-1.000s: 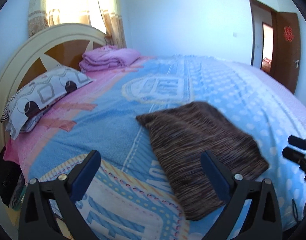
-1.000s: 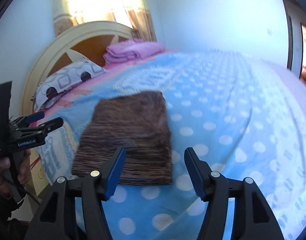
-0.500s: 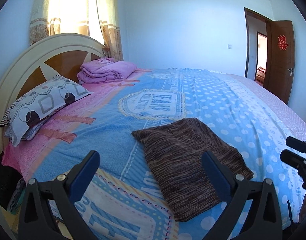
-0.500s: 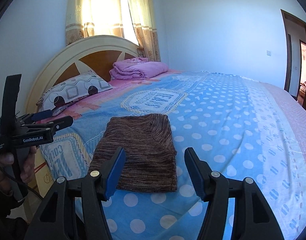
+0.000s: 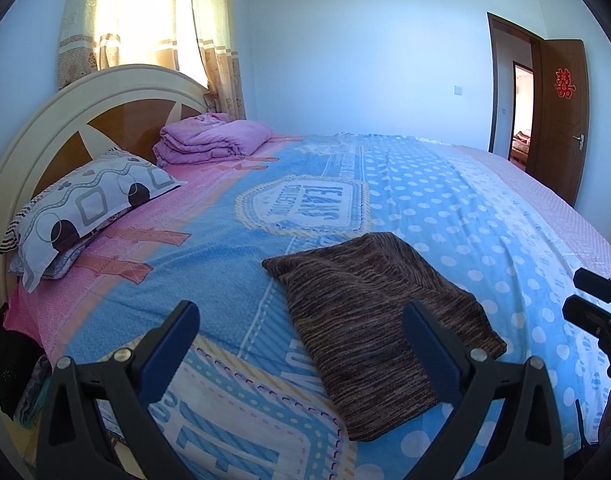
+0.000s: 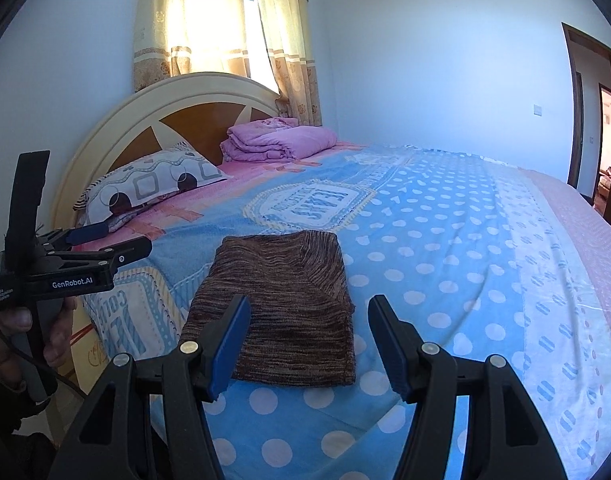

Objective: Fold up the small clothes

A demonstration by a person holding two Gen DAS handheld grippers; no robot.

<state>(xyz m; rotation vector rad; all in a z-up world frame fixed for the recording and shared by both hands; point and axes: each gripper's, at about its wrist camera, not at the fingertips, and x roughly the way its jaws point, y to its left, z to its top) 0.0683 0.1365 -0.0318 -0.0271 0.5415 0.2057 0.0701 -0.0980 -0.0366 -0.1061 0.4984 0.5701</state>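
Observation:
A brown striped knit garment lies folded flat on the blue dotted bedspread near the bed's front edge; it also shows in the right wrist view. My left gripper is open and empty, held back from the garment's near left side. My right gripper is open and empty, held back just short of the garment's near edge. The left gripper also shows at the left of the right wrist view, and the right gripper's fingers show at the right edge of the left wrist view.
A patterned pillow and a folded pink quilt lie by the round headboard. An open wooden door stands at the far right. The bed's near edge drops off at the left.
Both grippers have pulled back and up from the garment, so more of the bed and room shows. The garment lies unmoved. Both grippers stay open.

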